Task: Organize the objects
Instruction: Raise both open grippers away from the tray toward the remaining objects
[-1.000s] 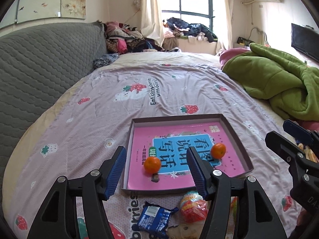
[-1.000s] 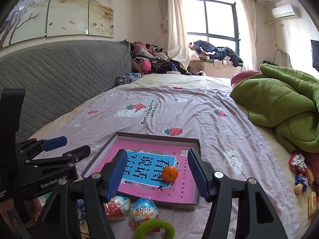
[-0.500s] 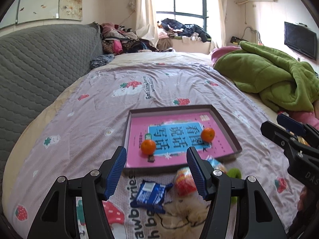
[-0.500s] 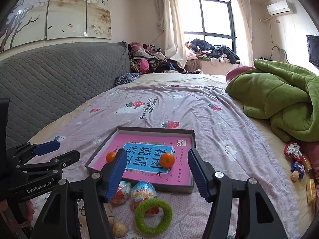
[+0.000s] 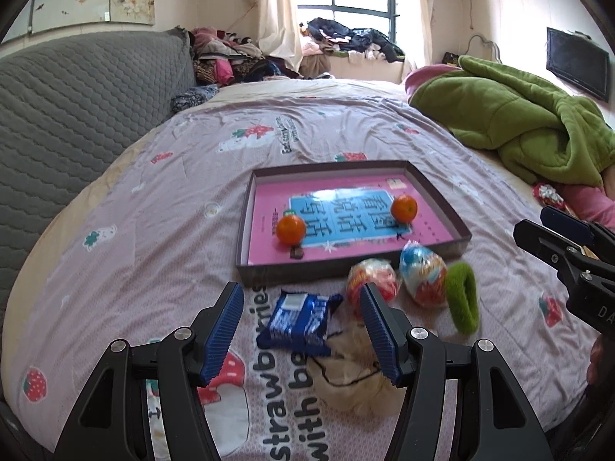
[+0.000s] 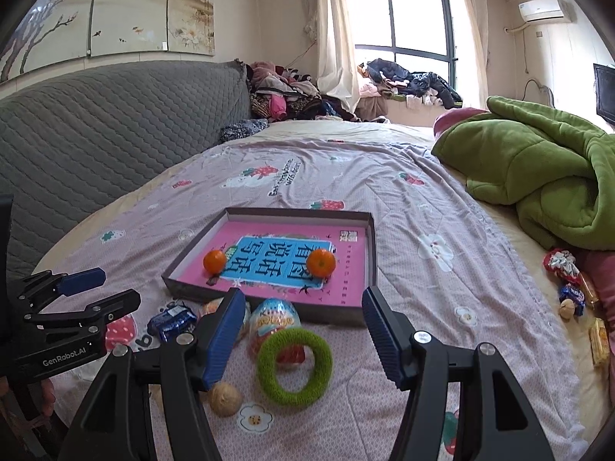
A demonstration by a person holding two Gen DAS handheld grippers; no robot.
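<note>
A shallow tray point(image 5: 346, 267) lies on the bed point(image 5: 161, 207), with a pink and blue book point(image 5: 423, 230) flat inside it. Two oranges sit on the book: the left orange point(image 5: 291, 229) near the tray's front left part and the right orange point(image 5: 404, 208) further toward the middle right. A small dark piece point(image 5: 296, 253) lies just in front of the left orange.

Just in front of the tray, on the bedspread, lie a blue snack packet point(image 5: 300, 317), two foil-wrapped chocolate eggs point(image 5: 422, 277) side by side, and a green ring point(image 6: 295, 367) touching one egg. A walnut point(image 6: 225, 398) rests near the ring.

The left gripper point(image 5: 303, 330) hovers above the blue snack packet, jaws wide apart and empty. The right gripper point(image 6: 303, 332) hangs above the green ring, jaws likewise apart, gripping nothing. A green blanket point(image 6: 538, 176) is heaped on the right side of the bed.
</note>
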